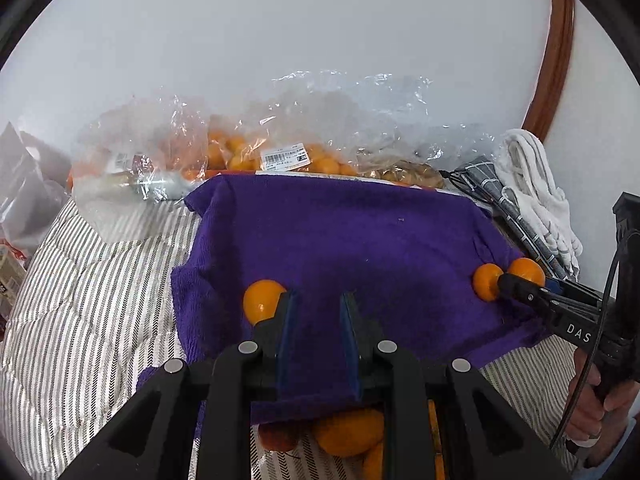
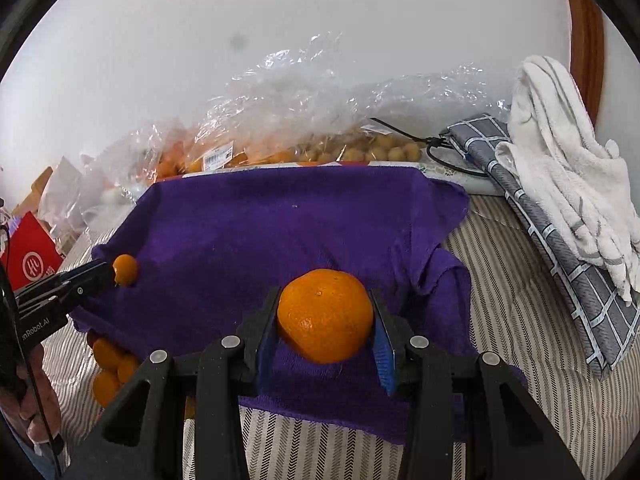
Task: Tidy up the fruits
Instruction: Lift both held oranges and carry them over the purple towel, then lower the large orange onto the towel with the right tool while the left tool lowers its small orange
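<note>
The right gripper [image 2: 325,322] holds a mandarin [image 2: 325,315] between its jaws, above the near edge of the purple towel [image 2: 280,224]. The fruit is wider than the blue pads [image 2: 384,350] and bulges out in front of them, so I think the grip is only on its sides. If the jaws loosen even a little, it can drop and roll off the towel onto the striped bed cover [image 2: 516,320]. If they press harder, the soft peel may be crushed.

The left gripper [image 1: 318,300] has its jaws apart and nothing between them. A small orange fruit [image 1: 262,300] lies on the towel, touching the outer side of the left finger. A sideways move could push it toward the towel's left edge, and it may then roll away.

In the left wrist view, two more small fruits [image 1: 486,280] lie on the towel just beside the tip of the right gripper, so lowering the mandarin there may knock them. Under the near edge of the towel, other oranges [image 1: 346,432] are partly hidden. The plastic bags of fruit [image 2: 256,136] stand behind, against the wall.
</note>
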